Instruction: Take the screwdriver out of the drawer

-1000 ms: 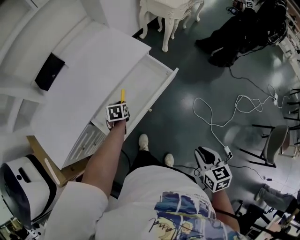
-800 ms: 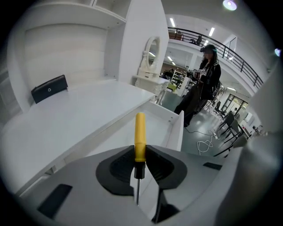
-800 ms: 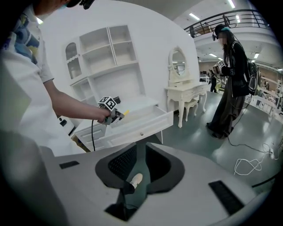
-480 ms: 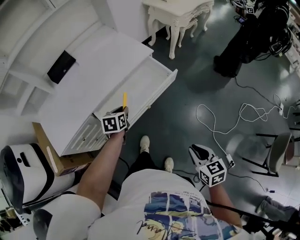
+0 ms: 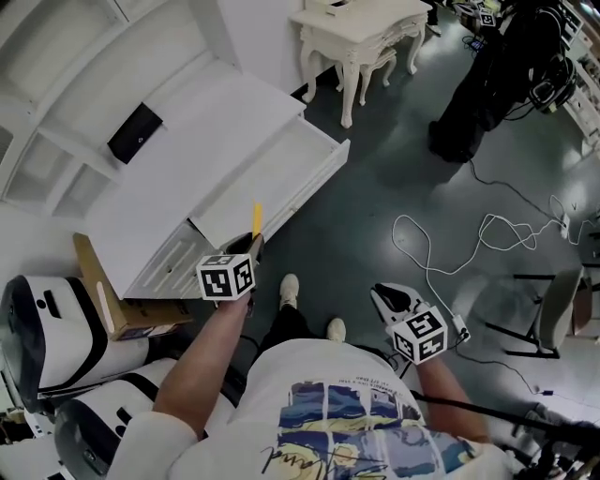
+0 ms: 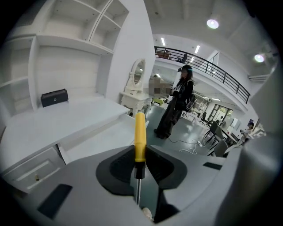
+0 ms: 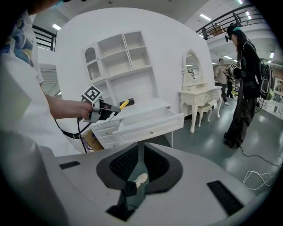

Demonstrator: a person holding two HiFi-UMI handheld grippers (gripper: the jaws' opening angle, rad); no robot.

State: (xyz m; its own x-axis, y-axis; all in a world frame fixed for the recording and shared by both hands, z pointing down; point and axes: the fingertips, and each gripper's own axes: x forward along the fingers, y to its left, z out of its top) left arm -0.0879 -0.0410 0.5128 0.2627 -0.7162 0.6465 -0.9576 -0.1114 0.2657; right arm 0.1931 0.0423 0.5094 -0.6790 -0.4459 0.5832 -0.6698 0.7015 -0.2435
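My left gripper (image 5: 252, 247) is shut on a screwdriver (image 5: 257, 218) with a yellow handle and holds it in the air in front of the open white drawer (image 5: 314, 183). In the left gripper view the handle (image 6: 140, 136) sticks up from between the jaws and the thin metal shaft runs back toward the camera. My right gripper (image 5: 383, 299) hangs low over the dark floor near my shoes, its jaws closing with nothing between them. The right gripper view shows the left gripper (image 7: 101, 110) with the screwdriver (image 7: 124, 104) above the drawer (image 7: 152, 125).
A small black box (image 5: 135, 132) lies on the white desk top (image 5: 187, 159), under the shelves. An ornate white vanity table (image 5: 361, 28) stands beyond. A white cable (image 5: 441, 253) loops on the floor, a person in black (image 7: 244, 79) stands at the right, and a cardboard piece (image 5: 94, 291) leans by the desk.
The left gripper has lifted the screwdriver up and back out of the drawer toward my body. The right gripper has stayed low at my side.
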